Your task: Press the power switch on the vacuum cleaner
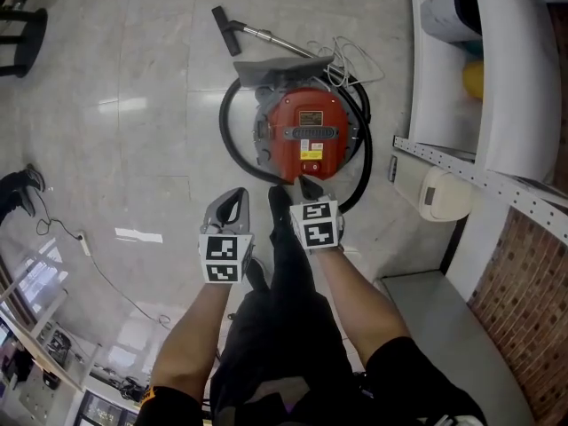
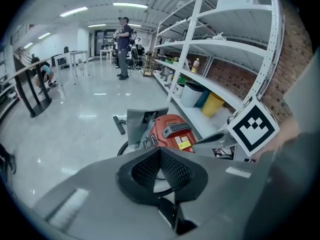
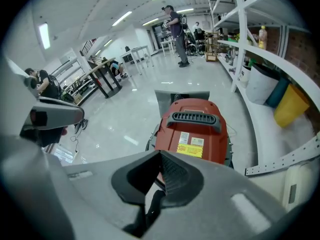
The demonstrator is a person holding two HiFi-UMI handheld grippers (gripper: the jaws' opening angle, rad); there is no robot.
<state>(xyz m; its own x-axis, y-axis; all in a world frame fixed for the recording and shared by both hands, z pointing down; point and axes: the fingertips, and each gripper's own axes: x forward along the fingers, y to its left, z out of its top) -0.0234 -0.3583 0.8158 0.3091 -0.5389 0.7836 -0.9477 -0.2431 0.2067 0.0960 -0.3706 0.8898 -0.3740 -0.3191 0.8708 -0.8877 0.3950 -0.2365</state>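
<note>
The vacuum cleaner (image 1: 306, 131) stands on the polished floor (image 1: 133, 105) beside the shelf rack (image 1: 461, 171), ringed by its hose (image 1: 226, 136); its long axis runs straight away from the person, grey hood end pointing away. The right tool (image 3: 161, 159), closed and empty, hangs just above the near red end, and the left tool (image 2: 160, 154), also closed and empty, is held beside it. The switch cannot be made out, so a press may hit the wrong control, skid off the rounded shell, or roll the unit away.

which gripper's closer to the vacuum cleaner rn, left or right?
Right. The right gripper points at the near edge of the red vacuum cleaner. The left gripper sits further back and off to the vacuum's left.
</note>
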